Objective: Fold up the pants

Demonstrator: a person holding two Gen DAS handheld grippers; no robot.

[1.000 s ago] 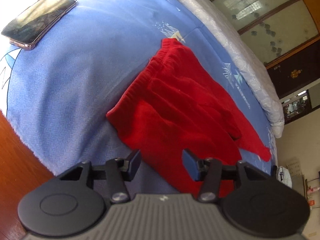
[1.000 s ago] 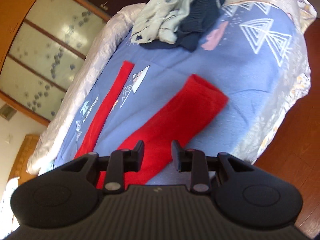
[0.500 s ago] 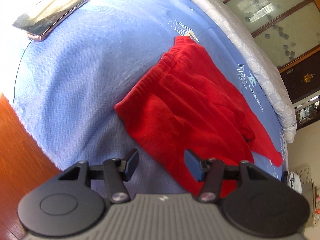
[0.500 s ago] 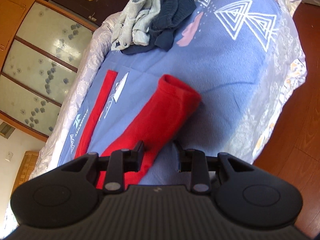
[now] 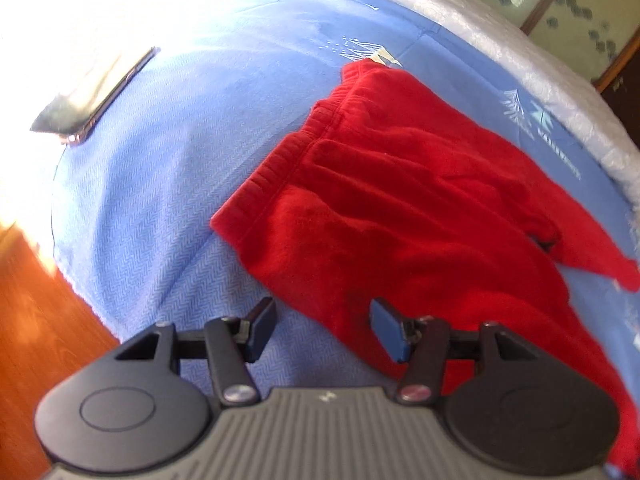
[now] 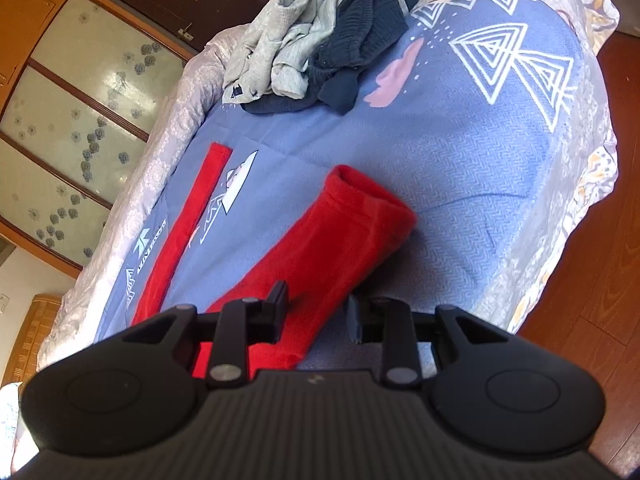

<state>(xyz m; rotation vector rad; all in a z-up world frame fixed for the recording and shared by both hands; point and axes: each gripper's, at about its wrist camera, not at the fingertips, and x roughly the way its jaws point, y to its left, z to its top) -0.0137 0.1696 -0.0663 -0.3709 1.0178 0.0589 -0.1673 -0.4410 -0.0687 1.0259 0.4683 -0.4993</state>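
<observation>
Red pants (image 5: 400, 208) lie spread flat on a blue bedspread (image 5: 180, 152). The left wrist view shows the waistband end, with the near waistband corner just ahead of my left gripper (image 5: 322, 330), which is open and empty above the near edge of the fabric. The right wrist view shows the near leg (image 6: 332, 240) with its open cuff and the far leg (image 6: 184, 232) lying apart. My right gripper (image 6: 318, 312) is open and empty, low over the near leg's edge.
A phone (image 5: 96, 96) lies on the bedspread to the left of the waistband. A heap of grey and navy clothes (image 6: 320, 36) sits at the far end of the bed. Wooden floor (image 6: 592, 280) lies beyond the bed edge.
Both grippers have come lower and closer to the pants. The right gripper's jaws have opened wider. The pants have not moved.
</observation>
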